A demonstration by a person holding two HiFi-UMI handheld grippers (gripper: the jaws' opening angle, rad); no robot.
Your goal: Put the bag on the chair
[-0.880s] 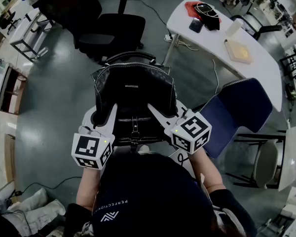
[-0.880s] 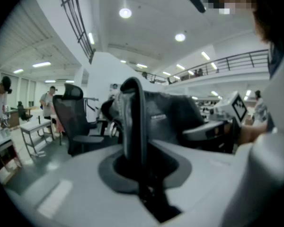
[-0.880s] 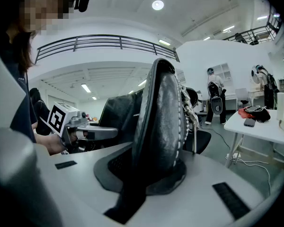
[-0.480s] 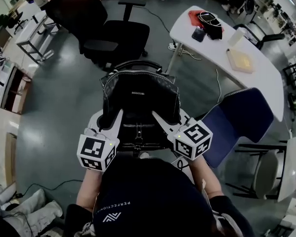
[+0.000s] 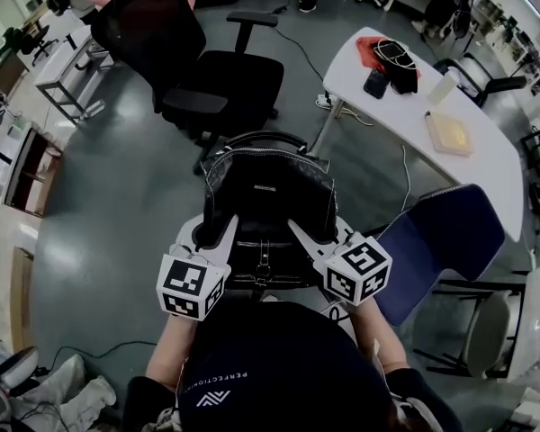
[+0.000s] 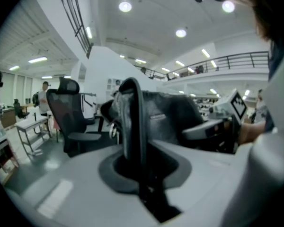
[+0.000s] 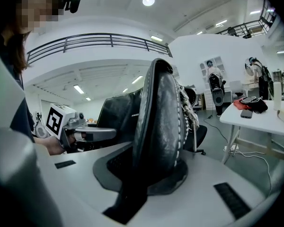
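Note:
A black leather bag (image 5: 270,196) with a curved handle hangs in front of me, held up between both grippers. My left gripper (image 5: 223,232) is shut on the bag's left edge, which shows as a thin black fold (image 6: 132,126) pinched between the jaws. On the bag's right edge my right gripper (image 5: 299,234) is shut too, with that thick stitched edge (image 7: 161,122) standing between its jaws. A black office chair (image 5: 225,79) with a mesh back stands just beyond the bag. It also shows at the left as the chair (image 6: 68,119).
A white table (image 5: 432,147) with a red cloth, a phone and a box runs along the right. A blue chair (image 5: 441,241) stands at my right side. Metal shelves (image 5: 63,70) are at the far left. Cables lie on the grey floor.
The bag and both grippers have come nearer to the black office chair, which sits lower and closer in the head view. The hold on the bag is unchanged.

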